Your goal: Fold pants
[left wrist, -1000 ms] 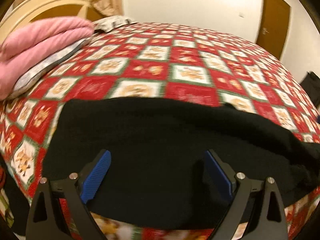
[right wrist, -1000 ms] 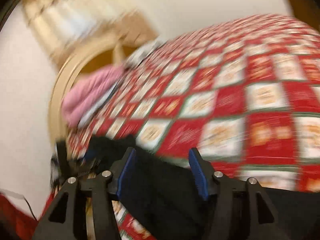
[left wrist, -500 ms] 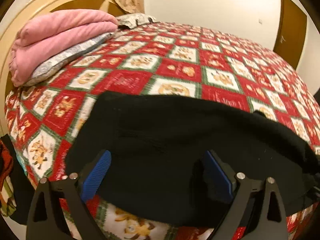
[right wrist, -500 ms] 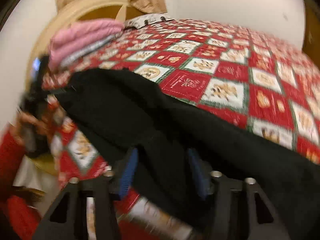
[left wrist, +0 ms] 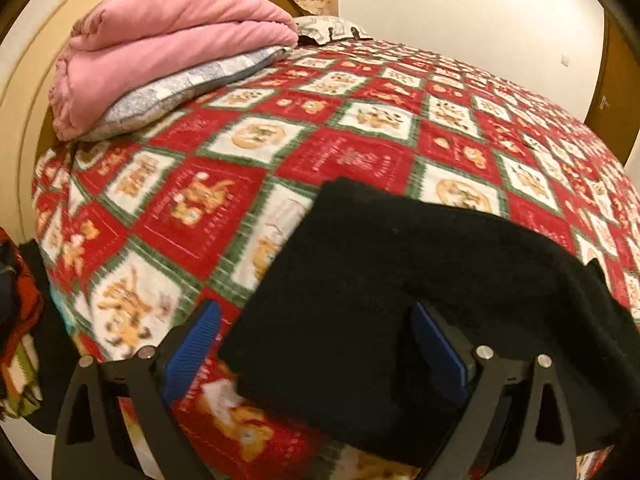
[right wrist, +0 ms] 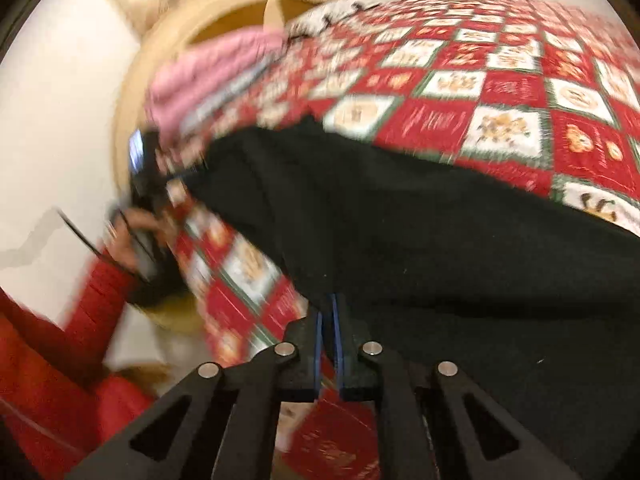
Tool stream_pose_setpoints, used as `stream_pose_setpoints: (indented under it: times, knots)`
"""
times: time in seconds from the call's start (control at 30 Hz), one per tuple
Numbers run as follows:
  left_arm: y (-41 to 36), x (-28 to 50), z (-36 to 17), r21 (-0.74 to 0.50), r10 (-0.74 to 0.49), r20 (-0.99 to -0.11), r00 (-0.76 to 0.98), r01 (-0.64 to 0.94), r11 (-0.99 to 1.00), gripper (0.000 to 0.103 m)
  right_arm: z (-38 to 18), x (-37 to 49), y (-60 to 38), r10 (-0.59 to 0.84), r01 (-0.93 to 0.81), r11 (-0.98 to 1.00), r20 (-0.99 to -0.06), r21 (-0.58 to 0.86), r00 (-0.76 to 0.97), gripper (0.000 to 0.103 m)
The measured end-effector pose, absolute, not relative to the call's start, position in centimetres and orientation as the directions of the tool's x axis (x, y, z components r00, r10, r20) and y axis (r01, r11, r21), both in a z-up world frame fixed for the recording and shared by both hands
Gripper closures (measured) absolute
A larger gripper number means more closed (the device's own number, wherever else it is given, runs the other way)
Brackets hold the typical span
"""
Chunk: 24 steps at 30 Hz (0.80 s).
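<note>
- One pair of left tongs (left wrist: 316,344) is standing wide apart, both blue pads straddling the near left corner of the cloth without closing on it.
- One pair of right tongs (right wrist: 327,336) is pressing together on the near edge of the black pants (right wrist: 420,240), pads almost touching with a thin fold between them.
- The single pair of pants (left wrist: 420,280) is lying across the near edge of the bed (left wrist: 360,152), over its red patchwork quilt.
- One hand (right wrist: 136,236) in a red sleeve is gripping the other tool at the left of the right wrist view, blurred.
- One folded pink blanket (left wrist: 168,40) is resting on one grey pillow (left wrist: 176,88) by the headboard (left wrist: 24,80).
</note>
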State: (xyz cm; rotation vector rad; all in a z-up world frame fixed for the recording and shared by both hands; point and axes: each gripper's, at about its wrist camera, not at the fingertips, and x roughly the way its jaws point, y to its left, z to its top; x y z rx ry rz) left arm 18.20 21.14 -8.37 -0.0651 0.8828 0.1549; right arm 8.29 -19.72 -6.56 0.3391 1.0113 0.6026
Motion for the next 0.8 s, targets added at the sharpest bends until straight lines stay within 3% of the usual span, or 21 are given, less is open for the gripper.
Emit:
stream_pose_setpoints:
  times: [0.17,0.3,0.5,0.57,0.63,0.67,0.7,0.8]
  knots:
    - [20.1,16.5,-6.2,-0.033,0.044,-0.741,0.671,-0.102,0.994,0.006,-3.2,9.9,-23.4,0.579,-0.273,0.809,-0.626,0.521,0.522,0.097]
    - [17.4,15.9,-5.1,-0.043,-0.025,-0.720,0.694,-0.009,0.999,0.006,-3.1,12.1,-26.5,0.629,-0.221,0.756,-0.589,0.616,0.508,0.096]
    - [14.4,16.1,-6.3,-0.021,-0.048,-0.742,0.668,0.048,0.999,0.006,-4.0,14.3,-25.5,0.488,-0.236,0.871,-0.707,0.431,0.512,0.096]
    - [13.9,16.2,-7.2,-0.037,-0.063,-0.759,0.648,0.054,0.998,0.006,-4.8,15.3,-25.3,0.501,-0.240,0.864,-0.720,0.442,0.480,0.095]
    - [13.3,16.4,-8.3,-0.019,-0.047,-0.778,0.626,0.051,0.999,0.006,-5.5,15.8,-25.0,0.514,-0.246,0.858,-0.724,0.452,0.460,0.081]
    - [13.0,16.3,-8.7,-0.008,-0.036,-0.782,0.623,0.048,0.999,0.006,-5.7,16.0,-24.8,0.516,-0.256,0.856,-0.725,0.448,0.456,0.054]
    - [12.9,16.1,-8.8,-0.008,-0.035,-0.770,0.637,0.044,0.999,0.006,-5.8,16.2,-24.6,0.517,-0.266,0.856,-0.723,0.443,0.458,0.039]
    - [12.9,16.1,-8.8,-0.011,-0.034,-0.768,0.639,0.040,0.999,0.004,-5.4,16.5,-24.7,0.524,-0.276,0.851,-0.706,0.446,0.476,0.039]
